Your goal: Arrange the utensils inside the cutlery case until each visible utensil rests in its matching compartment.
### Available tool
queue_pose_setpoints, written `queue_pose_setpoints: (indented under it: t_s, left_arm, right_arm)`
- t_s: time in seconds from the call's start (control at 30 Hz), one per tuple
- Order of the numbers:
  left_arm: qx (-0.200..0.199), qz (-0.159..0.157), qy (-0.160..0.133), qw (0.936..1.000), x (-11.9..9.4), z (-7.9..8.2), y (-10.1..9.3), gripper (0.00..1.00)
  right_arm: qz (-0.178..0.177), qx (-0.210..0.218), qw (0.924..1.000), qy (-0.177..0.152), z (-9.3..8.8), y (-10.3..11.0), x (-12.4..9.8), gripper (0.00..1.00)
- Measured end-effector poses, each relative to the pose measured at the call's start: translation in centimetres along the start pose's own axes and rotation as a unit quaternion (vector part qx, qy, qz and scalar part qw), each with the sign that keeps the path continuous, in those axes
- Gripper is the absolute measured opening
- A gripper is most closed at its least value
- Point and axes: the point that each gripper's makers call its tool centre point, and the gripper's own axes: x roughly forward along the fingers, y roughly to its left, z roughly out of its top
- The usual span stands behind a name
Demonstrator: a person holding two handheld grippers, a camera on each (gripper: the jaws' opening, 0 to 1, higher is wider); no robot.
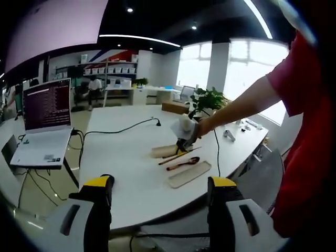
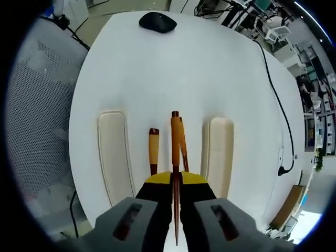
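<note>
Your right gripper, with its yellow-tipped black jaws drawn close together, is clamped on a slender orange-brown wooden chopstick that runs straight out from between the jaws across the white tabletop. A second wooden chopstick lies just beside the held one on its right side in the right gripper view, whether it is also pinched you cannot tell from here. To the left of them a wooden-handled utensil with a dark red shaft rests on the table, its working end hidden behind the jaws. Two cream-coloured, rounded oblong halves of the cutlery case flank the utensils: one case half on the left and the other case half on the right, both lying flat and apart from the utensils. A black computer mouse sits at the far edge of the table, and a black cable trails along the right side. Your left gripper hangs back off the table edge with its jaws spread wide and nothing between them. From the left gripper view you can see your right hand over the utensils, a dark red spoon lying beside the case half nearest you, an open white laptop on a side stand, and a green potted plant at the far end.
</note>
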Motion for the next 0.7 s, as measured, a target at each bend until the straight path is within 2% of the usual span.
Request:
queue_pose_setpoints:
  t_s: [0.4,0.7]
  left_arm:
    - [0.002,-0.004,0.001,1.0000,0.2,0.0,-0.1,0.76]
    - [-0.001,-0.003,0.002,1.0000,0.2,-0.3,0.0,0.76]
  right_arm:
    - [-0.015,0.023,0.9996,-0.011,-0.3,-1.0,-1.8,0.00]
    - [-0.027,0.018,0.9994,-0.015,-0.5,-1.7,-3.1,0.00]
